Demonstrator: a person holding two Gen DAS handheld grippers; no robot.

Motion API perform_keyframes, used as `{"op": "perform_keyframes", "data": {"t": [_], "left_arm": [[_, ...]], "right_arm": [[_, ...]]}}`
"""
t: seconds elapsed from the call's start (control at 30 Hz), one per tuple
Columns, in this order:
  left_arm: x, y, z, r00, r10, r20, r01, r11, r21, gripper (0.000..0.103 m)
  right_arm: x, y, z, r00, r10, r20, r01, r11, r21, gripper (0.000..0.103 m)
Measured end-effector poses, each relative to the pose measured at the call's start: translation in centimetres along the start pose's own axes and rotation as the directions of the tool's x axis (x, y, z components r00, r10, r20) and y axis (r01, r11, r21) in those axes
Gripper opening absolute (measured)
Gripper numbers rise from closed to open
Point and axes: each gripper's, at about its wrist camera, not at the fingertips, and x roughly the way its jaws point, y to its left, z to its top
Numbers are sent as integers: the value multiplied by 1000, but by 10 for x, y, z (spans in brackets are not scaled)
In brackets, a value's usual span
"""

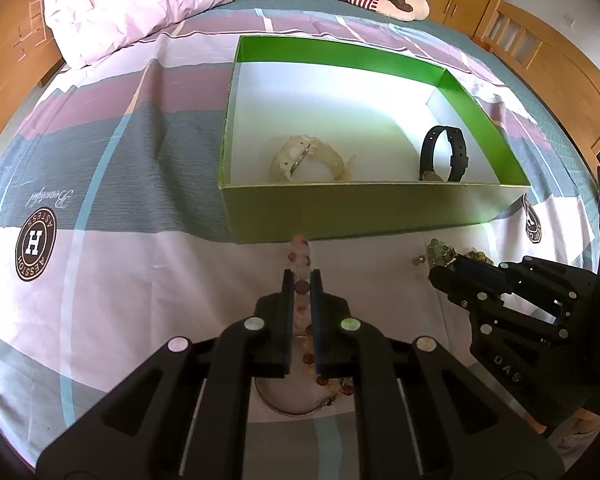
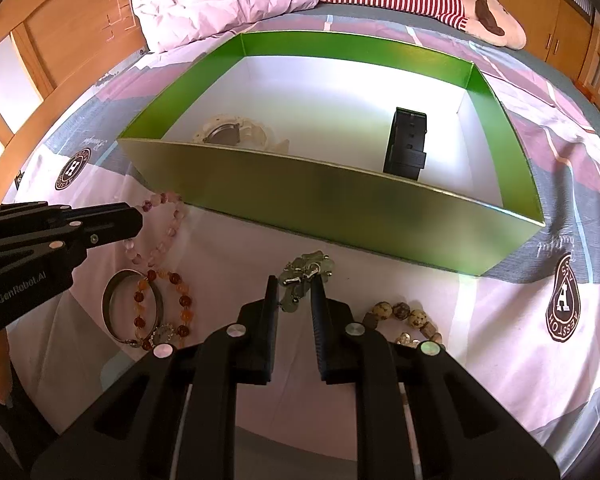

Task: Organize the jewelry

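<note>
The pink bracelet (image 1: 299, 258) lies on the bedspread (image 1: 140, 272) just before the green box (image 1: 364, 214), its length running along the left gripper (image 1: 302, 280), whose fingers pinch it. The right gripper (image 2: 295, 286), part spread, straddles the green charm cluster (image 2: 306, 270); the box lies directly ahead of both.

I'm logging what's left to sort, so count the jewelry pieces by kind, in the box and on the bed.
Watches: 2, both in the green box: cream watch, black watch.
Bead bracelets: 4: pink, orange-red, pale green, speckled brown.
Metal bangles: 1: bangle.
Total: 7
</note>
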Motion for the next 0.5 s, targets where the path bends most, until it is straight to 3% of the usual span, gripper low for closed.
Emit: {"op": "perform_keyframes", "data": {"t": [0.5], "left_arm": [[-2,-4,-1,1000,3,1,-3,1000,10,8]], "right_arm": [[1,1,0,1000,-4,-2,4,1000,-5,16]]}}
